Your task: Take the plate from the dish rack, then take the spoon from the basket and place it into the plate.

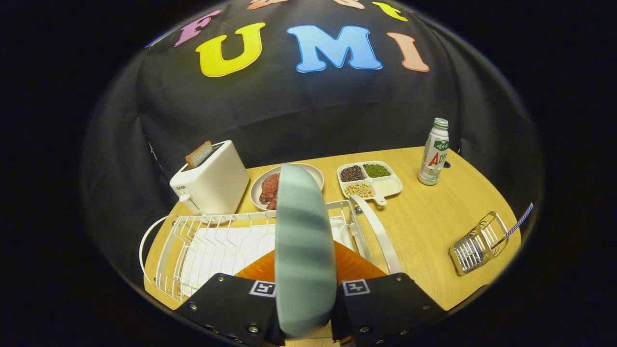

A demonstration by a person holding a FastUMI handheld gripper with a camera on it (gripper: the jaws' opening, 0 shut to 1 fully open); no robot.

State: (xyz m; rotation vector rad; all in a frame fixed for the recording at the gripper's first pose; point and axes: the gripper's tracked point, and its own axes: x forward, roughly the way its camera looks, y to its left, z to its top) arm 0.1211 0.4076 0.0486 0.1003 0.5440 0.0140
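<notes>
Two fingers of the tool [304,308] clamp the plate [302,250] edge-on and upright above the near dish rack [207,241], so it clears the wires, while the spoon [518,224] waits in the basket [477,248] far right on the worktop [424,217].

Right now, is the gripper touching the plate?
Touching. The gripper view shows the plate standing on edge between the gripper fingers, both pressed against its faces, above the rack.

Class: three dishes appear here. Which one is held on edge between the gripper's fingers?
The pale green plate, upright and clamped in the gripper above the dish rack. The steak plate and divided tray lie flat on the table beyond.
</notes>
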